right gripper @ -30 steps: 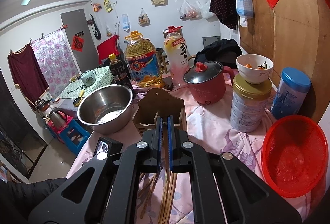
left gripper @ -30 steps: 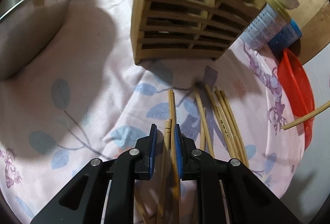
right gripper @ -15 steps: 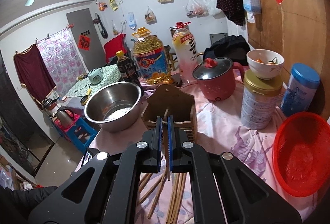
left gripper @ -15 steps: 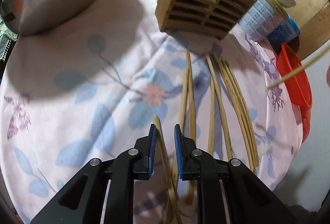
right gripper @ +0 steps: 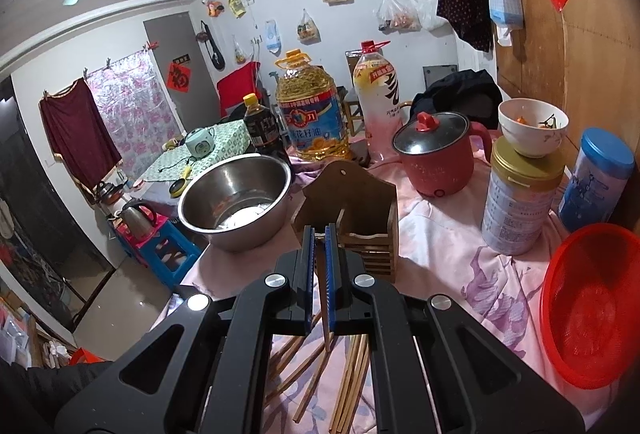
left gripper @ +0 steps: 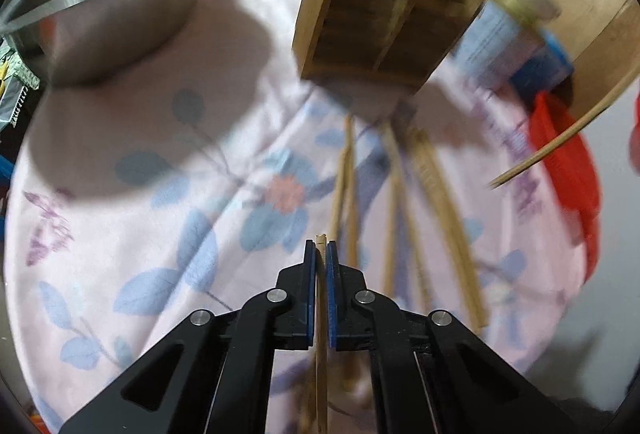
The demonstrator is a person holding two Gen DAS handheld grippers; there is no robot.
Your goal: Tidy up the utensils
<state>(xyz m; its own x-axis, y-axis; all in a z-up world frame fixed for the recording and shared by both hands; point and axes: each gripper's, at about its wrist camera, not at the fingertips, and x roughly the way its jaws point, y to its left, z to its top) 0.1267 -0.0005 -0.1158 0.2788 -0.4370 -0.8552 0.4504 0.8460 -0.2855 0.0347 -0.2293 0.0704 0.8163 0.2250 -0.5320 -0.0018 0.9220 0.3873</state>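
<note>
Several bamboo chopsticks point(left gripper: 434, 202) lie on the pink floral cloth in front of a wooden slatted utensil holder point(left gripper: 372, 14). My left gripper point(left gripper: 320, 254) is shut on one chopstick point(left gripper: 321, 334), lifted above the cloth. My right gripper point(right gripper: 319, 236) is shut on another chopstick point(right gripper: 325, 310), held above the loose chopsticks point(right gripper: 352, 370) and just short of the holder point(right gripper: 356, 210). That chopstick also shows at the right of the left wrist view point(left gripper: 560, 138).
A steel bowl point(right gripper: 236, 198) stands left of the holder. A red pot point(right gripper: 436, 154), a tin with a white bowl on top point(right gripper: 520, 202) and a blue-lidded can point(right gripper: 596, 178) stand at the back right. A red basket point(right gripper: 592, 306) sits at the right edge.
My left gripper closed on one chopstick and lifted it off the cloth. My right gripper rose a little with its chopstick, toward the holder.
</note>
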